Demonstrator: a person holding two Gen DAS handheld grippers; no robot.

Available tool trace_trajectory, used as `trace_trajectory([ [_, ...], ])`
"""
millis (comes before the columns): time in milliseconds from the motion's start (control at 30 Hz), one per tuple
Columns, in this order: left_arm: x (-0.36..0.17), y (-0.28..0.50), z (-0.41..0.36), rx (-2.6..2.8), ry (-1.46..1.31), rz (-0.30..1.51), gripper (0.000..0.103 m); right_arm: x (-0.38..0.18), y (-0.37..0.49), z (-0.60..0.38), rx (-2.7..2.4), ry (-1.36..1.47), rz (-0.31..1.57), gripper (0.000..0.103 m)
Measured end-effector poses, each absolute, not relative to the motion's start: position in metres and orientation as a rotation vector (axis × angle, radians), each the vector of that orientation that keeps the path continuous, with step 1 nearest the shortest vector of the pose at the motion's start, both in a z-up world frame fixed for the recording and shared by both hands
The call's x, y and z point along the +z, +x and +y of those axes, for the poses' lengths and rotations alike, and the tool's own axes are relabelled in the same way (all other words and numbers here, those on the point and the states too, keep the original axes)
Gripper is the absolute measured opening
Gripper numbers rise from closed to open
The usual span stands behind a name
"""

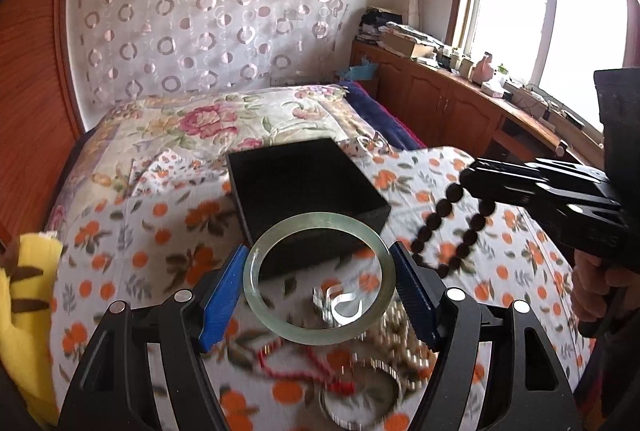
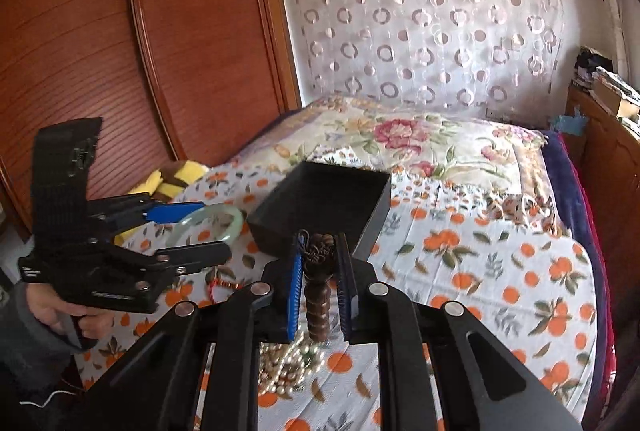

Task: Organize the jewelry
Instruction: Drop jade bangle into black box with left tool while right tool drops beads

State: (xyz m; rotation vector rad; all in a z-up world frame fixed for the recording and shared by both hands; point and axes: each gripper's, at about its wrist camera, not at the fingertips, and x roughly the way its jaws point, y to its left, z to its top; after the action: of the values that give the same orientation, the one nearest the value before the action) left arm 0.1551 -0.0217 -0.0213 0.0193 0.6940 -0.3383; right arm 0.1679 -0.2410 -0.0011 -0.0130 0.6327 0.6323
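Bangle (image 1: 320,277) clamped in left hand-held gripper (image 1: 320,295), seemingly above box (image 1: 304,187).

A box (image 1: 304,187) sits open on a bed (image 1: 132,231), with a bangle (image 1: 318,279) held in the air just before it at 6 o'clock, between the left gripper's (image 1: 320,291) fingers. At the box's 3 o'clock, beads (image 1: 460,231) hang from the right gripper (image 1: 472,175). Under the bangle, more jewelry (image 1: 360,363) lies on the bed; a cabinet (image 1: 448,103) stands at 2 o'clock.
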Motion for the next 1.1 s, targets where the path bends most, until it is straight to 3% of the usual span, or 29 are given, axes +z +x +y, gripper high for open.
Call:
trace_trajectory([
  [600, -0.038, 0.245, -0.037, -0.344, 0.016, 0.762, 0.069, 0.020, 0.229, -0.240, 0.704, 0.012, 0.593, 0.017],
  [1100, -0.017, 0.223, -0.006, -0.318, -0.015, 0.708, 0.075, 0.015, 0.262, -0.213, 0.716, 0.002, 0.606, 0.017],
])
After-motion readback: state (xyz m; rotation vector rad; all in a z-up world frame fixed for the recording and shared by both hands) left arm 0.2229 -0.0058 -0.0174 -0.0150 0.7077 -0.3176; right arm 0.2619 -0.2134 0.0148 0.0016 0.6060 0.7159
